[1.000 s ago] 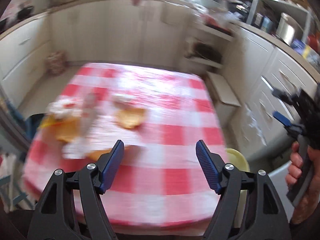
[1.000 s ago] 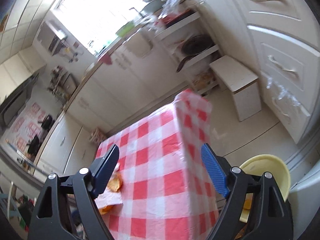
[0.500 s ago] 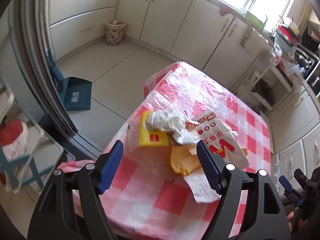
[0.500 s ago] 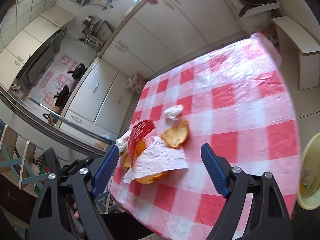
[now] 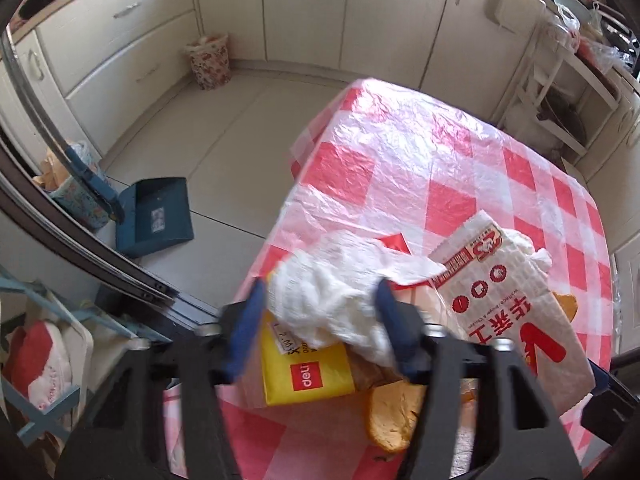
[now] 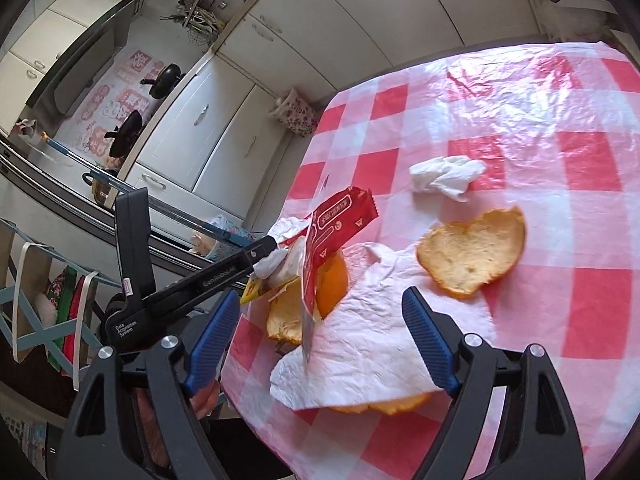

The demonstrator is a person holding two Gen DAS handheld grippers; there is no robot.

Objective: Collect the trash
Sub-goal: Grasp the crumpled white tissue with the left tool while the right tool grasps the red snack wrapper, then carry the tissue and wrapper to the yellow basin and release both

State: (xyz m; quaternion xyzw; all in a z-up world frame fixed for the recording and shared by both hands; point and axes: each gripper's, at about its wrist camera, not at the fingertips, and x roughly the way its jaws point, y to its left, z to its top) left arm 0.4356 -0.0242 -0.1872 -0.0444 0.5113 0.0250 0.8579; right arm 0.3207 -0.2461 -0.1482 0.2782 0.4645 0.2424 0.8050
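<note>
the left hand-held gripper (image 5: 320,320) is over the near corner of the counter (image 5: 400,168), jaws closing around a crumpled white tissue (image 5: 336,292) that sits between the blue pads on top of a yellow packet (image 5: 304,372); whether the pads already press it i cannot tell for sure. beside it lies a white paper bag (image 5: 508,312) with red print, over orange peel (image 5: 392,416). the right hand-held gripper (image 6: 320,340) hangs released, jaws wide, above the same bag's plain side. a red wrapper (image 6: 332,232) stands tilted there; a second crumpled tissue (image 6: 444,178) and a peel piece (image 6: 472,252) lie apart on the checked cloth.
</note>
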